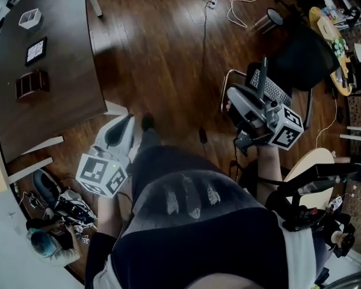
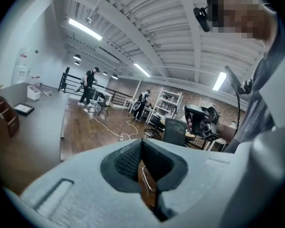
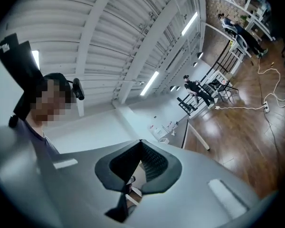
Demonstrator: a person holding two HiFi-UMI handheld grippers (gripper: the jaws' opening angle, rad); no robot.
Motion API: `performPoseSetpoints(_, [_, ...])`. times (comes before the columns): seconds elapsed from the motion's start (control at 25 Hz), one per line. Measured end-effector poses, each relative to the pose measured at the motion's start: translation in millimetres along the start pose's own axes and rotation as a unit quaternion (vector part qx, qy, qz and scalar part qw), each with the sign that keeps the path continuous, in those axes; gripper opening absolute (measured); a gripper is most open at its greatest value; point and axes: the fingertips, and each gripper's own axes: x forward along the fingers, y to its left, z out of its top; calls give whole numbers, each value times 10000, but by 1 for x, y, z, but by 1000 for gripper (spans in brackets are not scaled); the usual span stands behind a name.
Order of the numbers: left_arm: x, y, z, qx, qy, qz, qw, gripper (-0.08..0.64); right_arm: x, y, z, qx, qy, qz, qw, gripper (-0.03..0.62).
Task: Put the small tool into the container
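With the jaws of the left gripper and right gripper pressed together on nothing, I'd first close on the counter, well ahead of them, before spreading either pair.

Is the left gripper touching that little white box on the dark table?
Apart. The head view shows the left gripper over the wooden floor, clear of the table, while the white box sits at the table's far end.

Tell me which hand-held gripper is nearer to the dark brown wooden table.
Left. The left hand-held gripper hangs close to a corner of the dark brown wooden table; the right hand-held gripper is well apart from it, beside the black office chair.
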Motion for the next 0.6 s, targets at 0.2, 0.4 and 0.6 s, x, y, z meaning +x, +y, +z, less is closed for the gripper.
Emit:
performPoseSetpoints(0.2, [49,25,40,115,-25,-874,9961,-2,59,3,-28,-310,615,-119,9976,1])
performPoseSetpoints(0.4, [82,37,61,306,114,-1459,9888,-2,92,-16,-42,-552,1178,-300,9910,1])
performPoseSetpoints(0.6, [107,56,70,92,100,-1351,9907,-2,102,-49,-20,-391,1013,-387,9933,1])
